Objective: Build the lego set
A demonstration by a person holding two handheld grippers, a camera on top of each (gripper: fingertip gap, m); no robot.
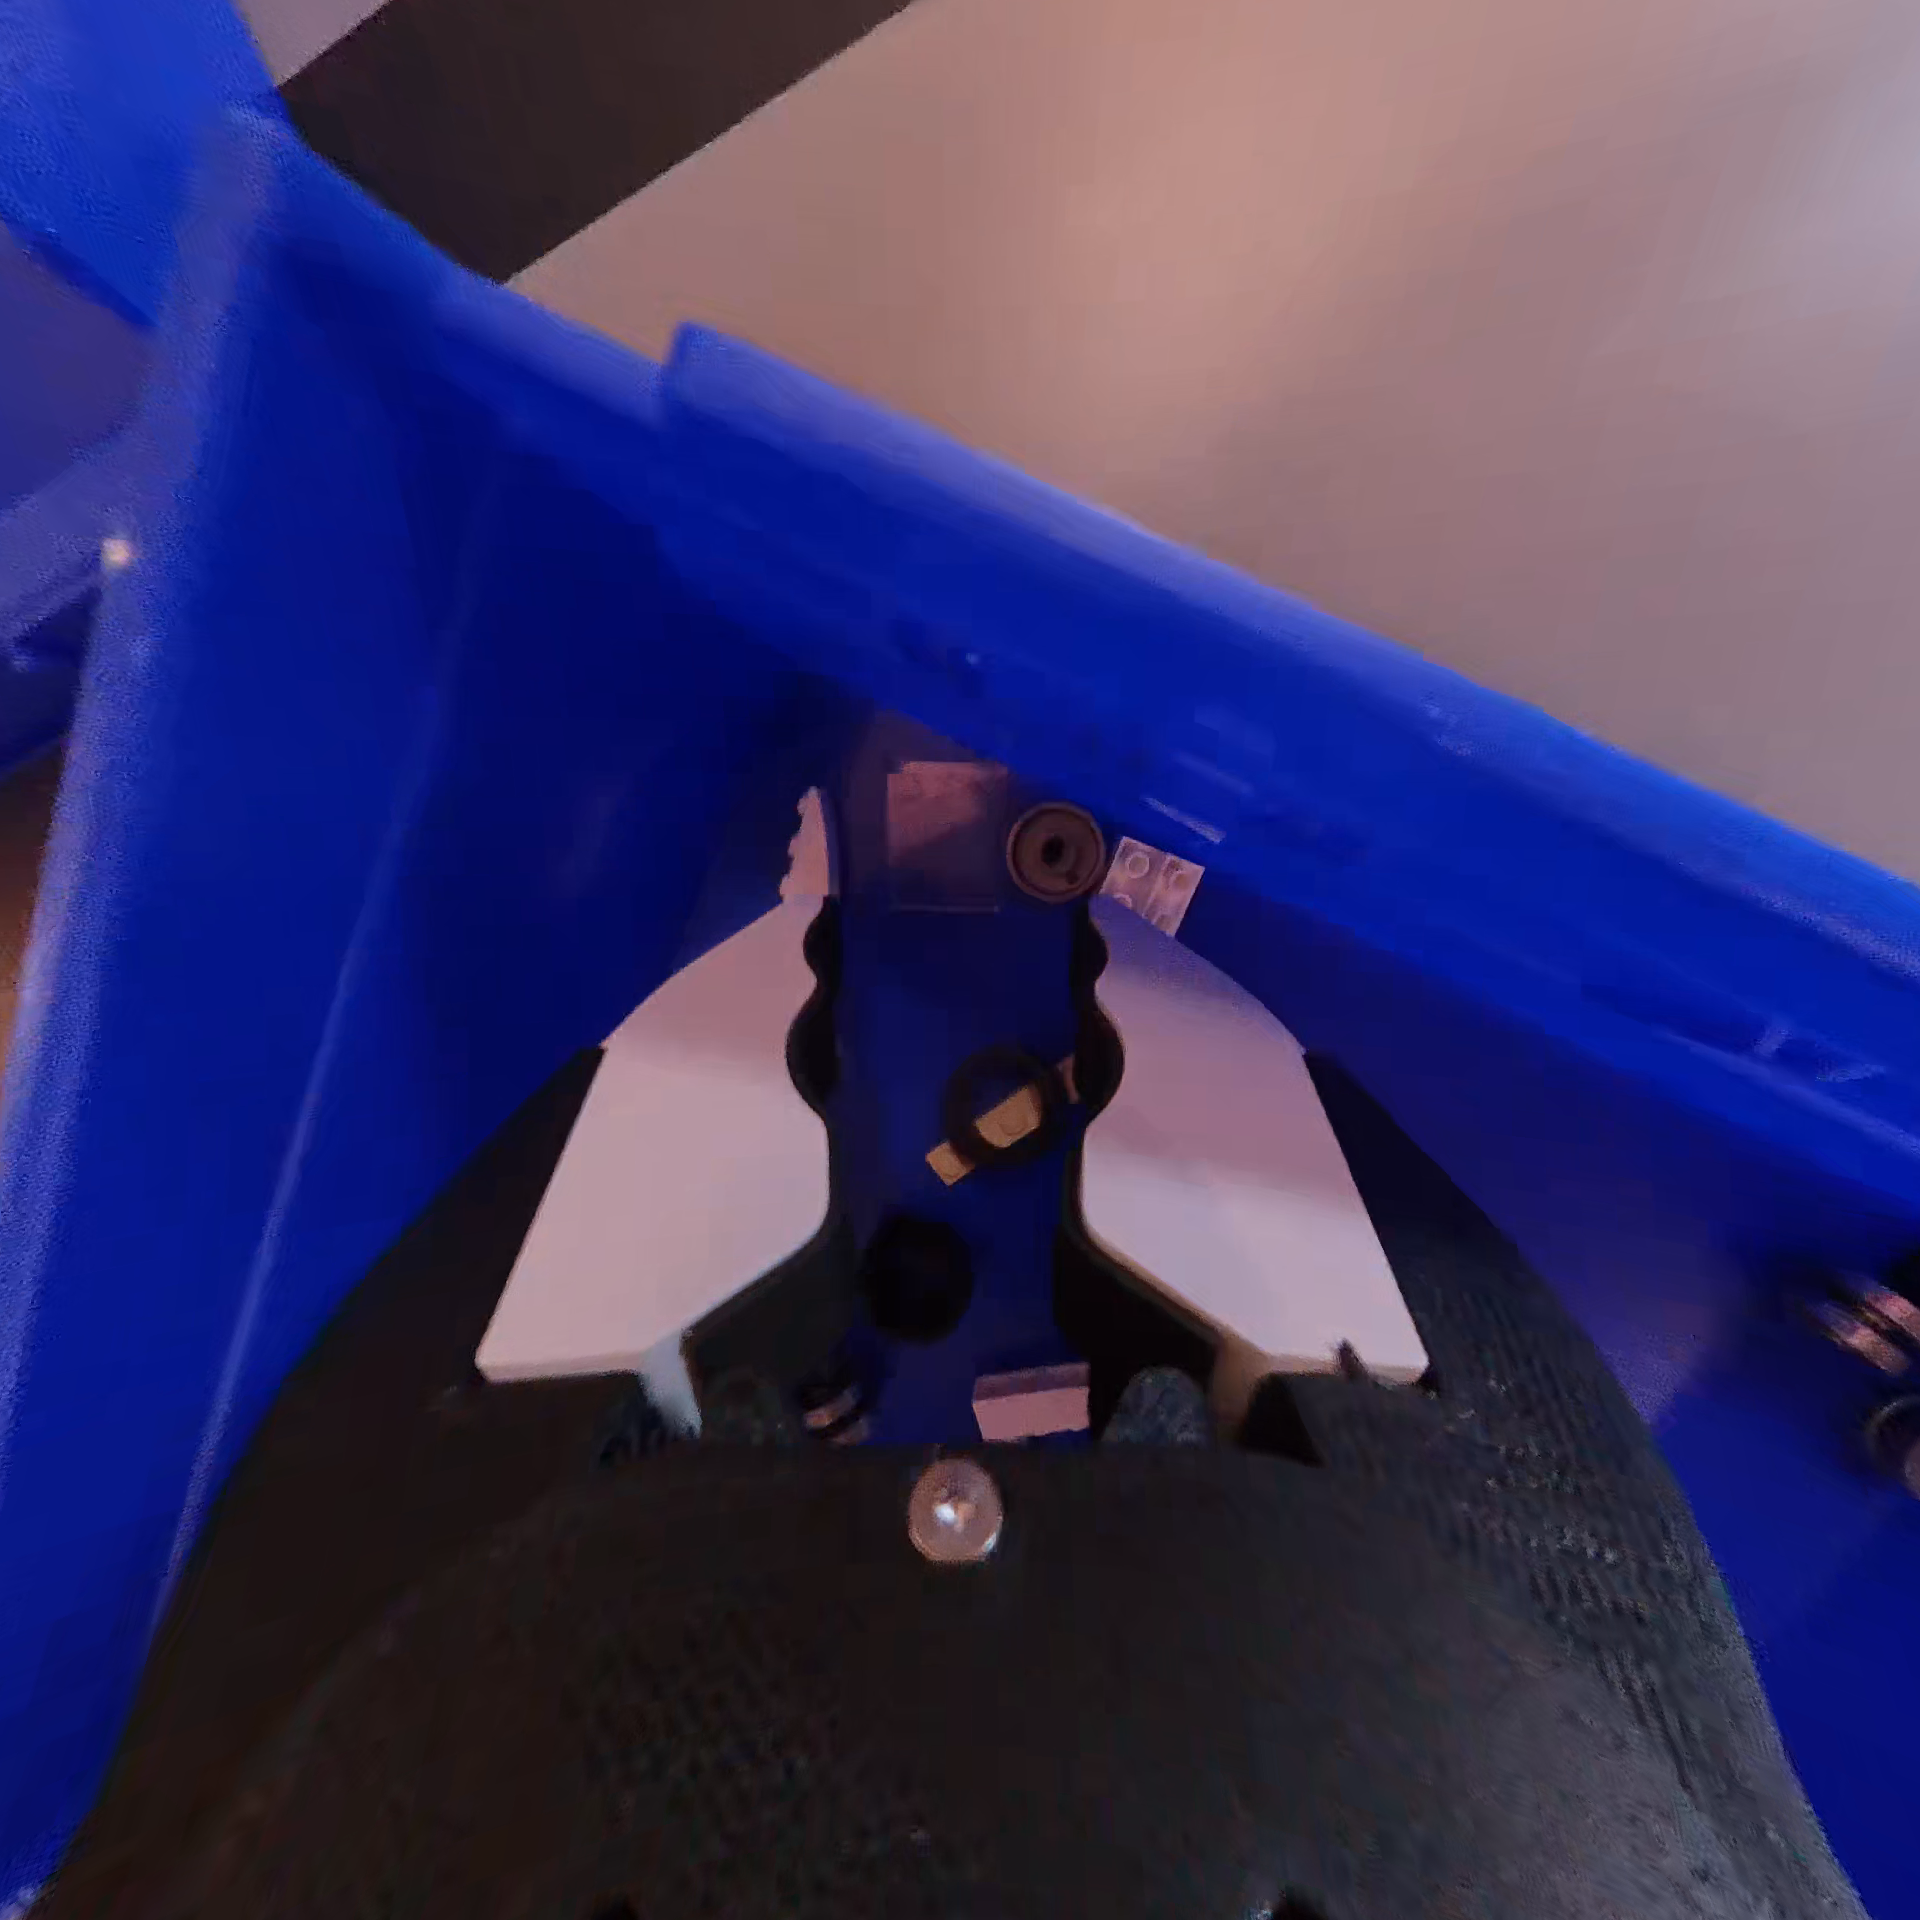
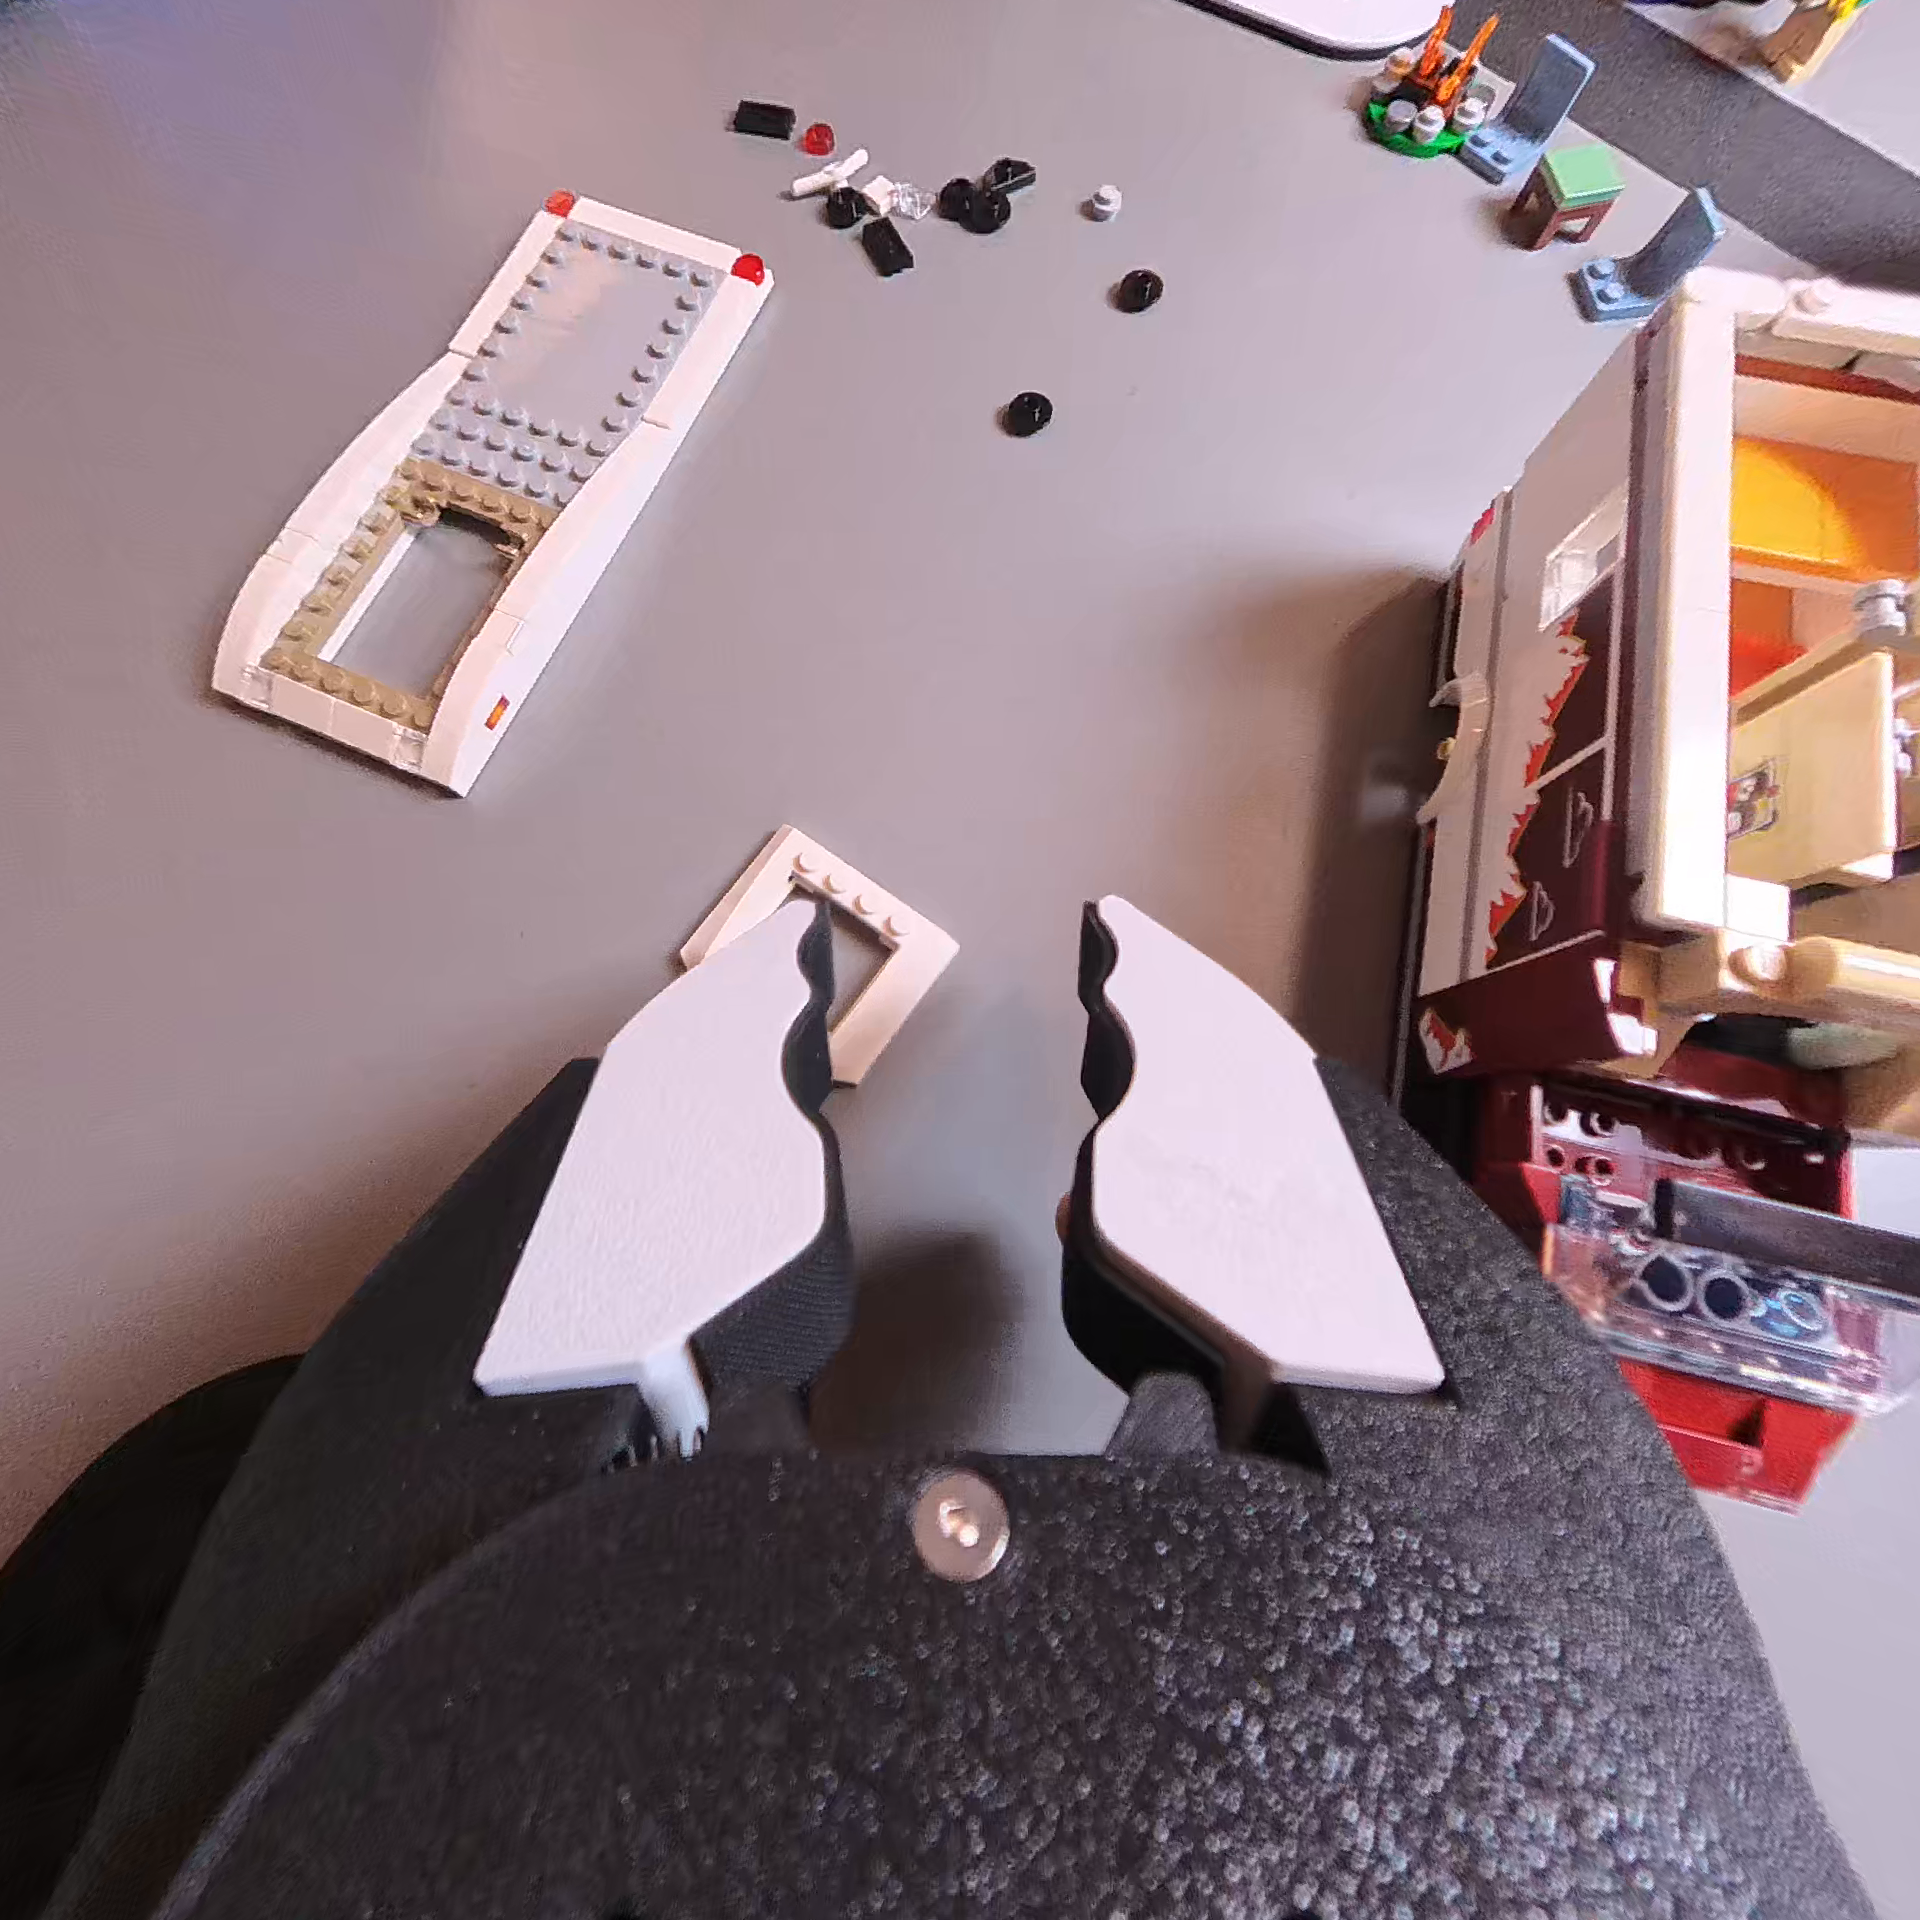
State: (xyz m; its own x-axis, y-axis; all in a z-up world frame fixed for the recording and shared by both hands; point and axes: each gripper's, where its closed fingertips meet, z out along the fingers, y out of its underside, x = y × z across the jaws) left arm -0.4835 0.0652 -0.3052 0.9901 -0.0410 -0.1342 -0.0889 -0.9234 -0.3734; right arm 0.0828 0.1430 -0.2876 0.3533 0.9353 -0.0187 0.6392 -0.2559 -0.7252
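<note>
In the left wrist view a big blue plastic frame (image 1: pixel 1039 623) fills the picture, very close and blurred. One upright blue bar (image 1: pixel 956 997) of it runs between my left gripper's (image 1: pixel 951 914) black pads, which press on both of its sides. A dark round knob (image 1: pixel 1057 849) and a small clear studded plate (image 1: pixel 1153 883) sit at the bar's top. In the right wrist view my right gripper (image 2: pixel 951 914) is open and empty above the grey table (image 2: pixel 1039 623). A small white window-frame brick (image 2: pixel 894 945) lies flat on the table, partly under the left finger (image 2: pixel 727 1039).
A long white and grey studded roof panel (image 2: pixel 488 488) lies at the far left. Several small black, red and white loose pieces (image 2: pixel 914 197) lie at the back. A dark red and cream brick-built van (image 2: pixel 1662 727) stands close on the right. Small brick models (image 2: pixel 1434 94) stand at the back right. Tip to tip, the grippers are about 60 cm apart.
</note>
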